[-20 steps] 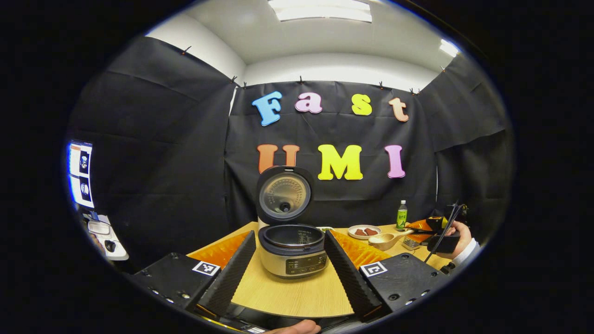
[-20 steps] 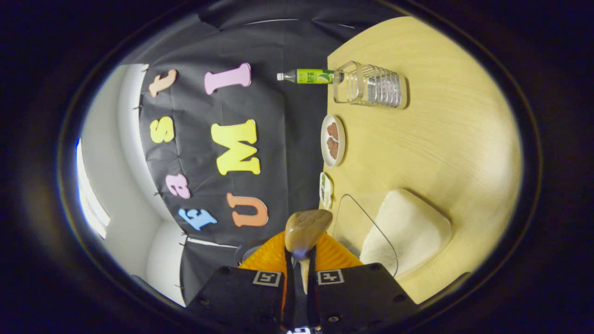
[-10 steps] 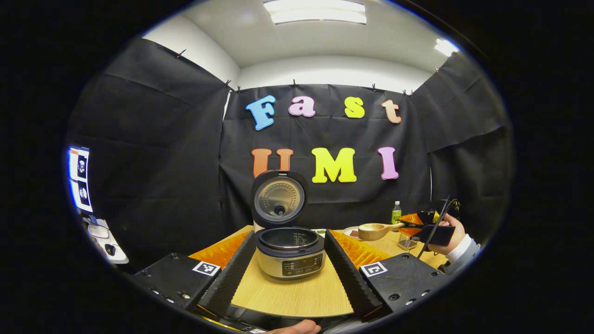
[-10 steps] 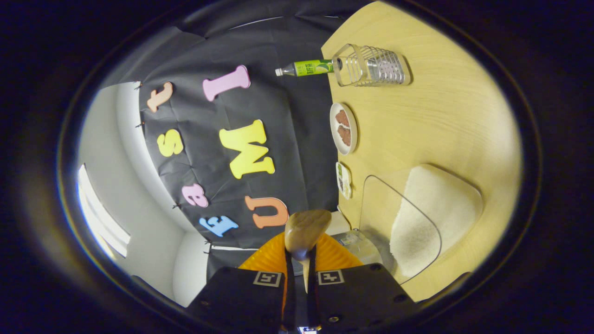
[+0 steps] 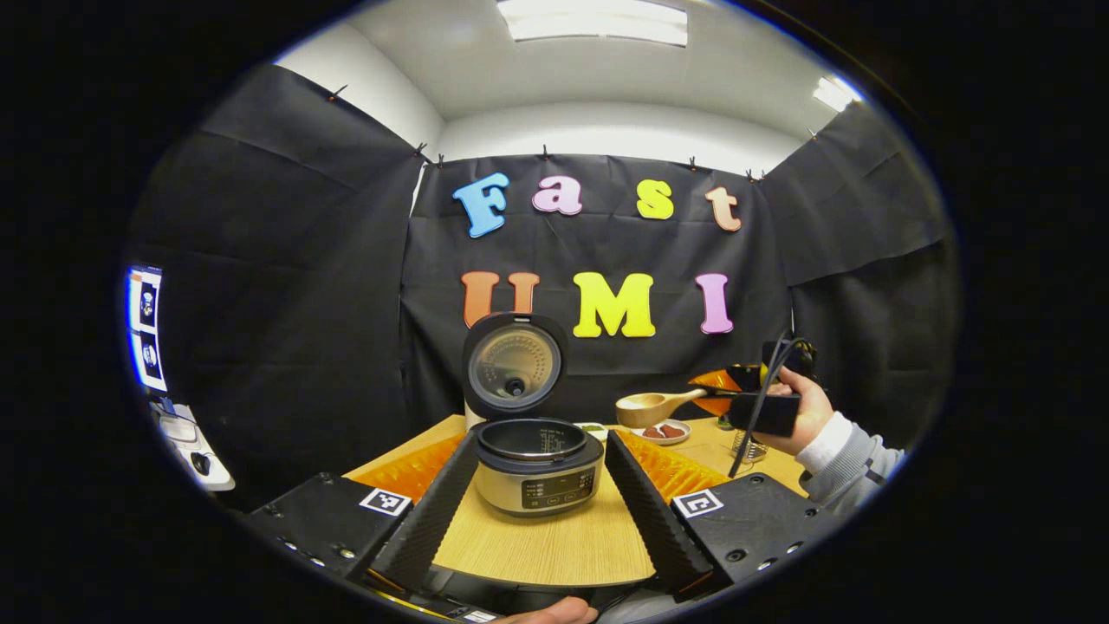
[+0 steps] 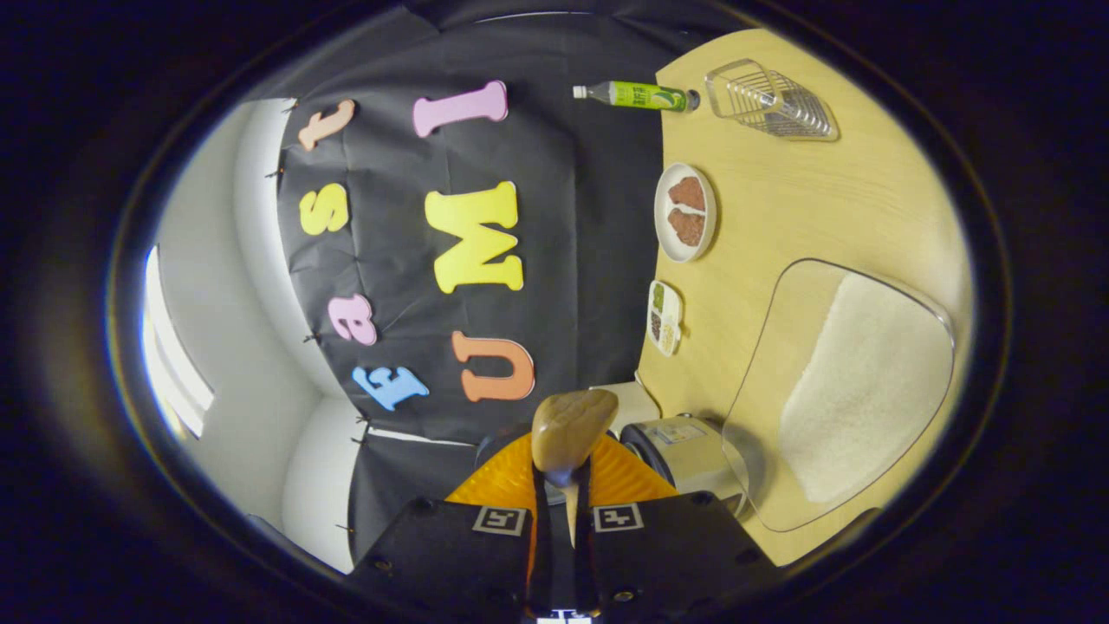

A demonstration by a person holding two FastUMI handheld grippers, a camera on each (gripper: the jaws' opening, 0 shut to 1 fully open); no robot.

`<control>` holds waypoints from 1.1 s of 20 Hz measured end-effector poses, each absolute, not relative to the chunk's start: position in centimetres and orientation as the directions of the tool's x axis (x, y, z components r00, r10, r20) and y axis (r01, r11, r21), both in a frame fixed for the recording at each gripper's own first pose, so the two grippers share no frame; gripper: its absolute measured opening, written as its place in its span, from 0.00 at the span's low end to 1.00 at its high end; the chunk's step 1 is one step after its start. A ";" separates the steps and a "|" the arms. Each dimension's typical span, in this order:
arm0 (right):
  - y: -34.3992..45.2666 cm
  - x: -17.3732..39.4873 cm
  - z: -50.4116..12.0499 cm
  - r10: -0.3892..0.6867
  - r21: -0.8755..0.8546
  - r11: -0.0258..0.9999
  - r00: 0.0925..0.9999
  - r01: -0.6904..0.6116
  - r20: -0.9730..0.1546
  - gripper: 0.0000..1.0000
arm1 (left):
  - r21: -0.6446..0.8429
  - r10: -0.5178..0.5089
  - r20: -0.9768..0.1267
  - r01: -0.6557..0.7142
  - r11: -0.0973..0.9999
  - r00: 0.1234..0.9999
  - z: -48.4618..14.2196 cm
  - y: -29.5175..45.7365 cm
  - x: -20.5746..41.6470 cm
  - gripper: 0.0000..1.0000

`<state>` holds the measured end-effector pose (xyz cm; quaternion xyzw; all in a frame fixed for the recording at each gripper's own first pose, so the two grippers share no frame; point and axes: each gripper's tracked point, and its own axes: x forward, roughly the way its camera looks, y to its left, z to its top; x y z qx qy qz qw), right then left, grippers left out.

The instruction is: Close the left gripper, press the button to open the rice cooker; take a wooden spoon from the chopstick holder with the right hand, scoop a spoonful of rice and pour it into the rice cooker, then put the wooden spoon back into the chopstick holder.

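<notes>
**Spoon raised beside the open cooker**

From the left gripper view I see the rice cooker (image 5: 539, 465) standing on the wooden table (image 5: 554, 546), its round lid (image 5: 513, 365) swung up and back, the dark inner pot open to the top and a small control panel on its front. My left gripper (image 5: 541, 507) hangs in front of it with its fingers spread wide, holding nothing; the cooker sits between them, farther off.

My right gripper (image 5: 732, 394) shows to the right of the cooker, held in a hand (image 5: 801, 414) with a grey sleeve. It is clamped on the handle of the wooden spoon (image 5: 651, 405), which lies about level, bowl pointing toward the cooker and above the small plate (image 5: 663, 431). I cannot tell whether the bowl carries rice. In the right gripper view the fingers are narrow around the wooden spoon (image 6: 567, 426), whose pale rounded bowl juts out just ahead of them. Beyond it lie the clear tray of rice (image 6: 853, 381), the cooker's body (image 6: 684, 451), the green bottle (image 6: 637, 95) and the wire chopstick holder (image 6: 771, 100).

Against a second ago, the spoon is higher and nearer the cooker, and the cooker's body has come into the right gripper view. The left gripper has barely shifted.
</notes>
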<state>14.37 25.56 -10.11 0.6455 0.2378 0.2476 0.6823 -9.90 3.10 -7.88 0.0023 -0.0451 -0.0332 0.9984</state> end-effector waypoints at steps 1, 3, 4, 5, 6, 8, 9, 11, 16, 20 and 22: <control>26.5 14.7 -9.8 0.646 0.997 0.063 0.764 -0.037 -0.012 0.14 | 0.016 -0.061 0.086 0.060 0.998 0.994 -8.0 3.4 -10.0 0.94; 28.5 15.3 -9.5 0.646 0.993 0.110 0.763 -0.044 -0.038 0.14 | 0.026 -0.061 0.088 0.059 0.998 0.994 -7.8 3.4 -10.2 0.95; 29.7 15.5 -9.4 0.644 0.989 0.139 0.763 -0.048 -0.054 0.14 | 0.024 -0.064 0.089 0.062 0.998 0.994 -7.6 3.5 -10.4 0.94; 30.7 15.8 -9.3 0.643 0.984 0.170 0.763 -0.052 -0.070 0.12 | 0.019 -0.065 0.093 0.064 0.998 0.993 -7.6 3.5 -10.6 0.94; 32.0 16.0 -9.3 0.645 0.976 0.209 0.759 -0.063 -0.089 0.14 | 0.013 -0.065 0.097 0.064 0.998 0.993 -7.5 3.5 -10.7 0.94; 33.6 16.6 -9.0 0.624 0.955 0.284 0.773 -0.081 -0.119 0.15 | 0.006 -0.071 0.103 0.071 0.997 0.992 -7.3 3.5 -10.7 0.94; 34.5 17.0 -8.8 0.611 0.940 0.328 0.780 -0.097 -0.132 0.15 | 0.005 -0.077 0.102 0.077 0.997 0.992 -7.4 3.4 -10.7 0.94; 36.0 17.3 -7.9 0.601 0.915 0.384 0.786 -0.126 -0.144 0.15 | 0.008 -0.072 0.102 0.072 0.997 0.992 -7.4 3.8 -10.7 0.94; 39.3 17.2 -5.1 0.588 0.827 0.515 0.794 -0.224 -0.152 0.15 | -0.021 -0.035 0.081 0.037 0.999 0.996 -8.0 5.8 -10.3 0.94; 42.1 16.3 -3.0 0.602 0.697 0.622 0.787 -0.356 -0.136 0.15 | -0.047 -0.020 0.084 0.024 0.999 0.996 -7.9 6.6 -10.6 0.95; 43.1 16.3 -2.7 0.596 0.604 0.683 0.792 -0.410 -0.136 0.15 | -0.048 -0.022 0.078 0.026 0.999 0.997 -8.2 6.4 -10.4 0.94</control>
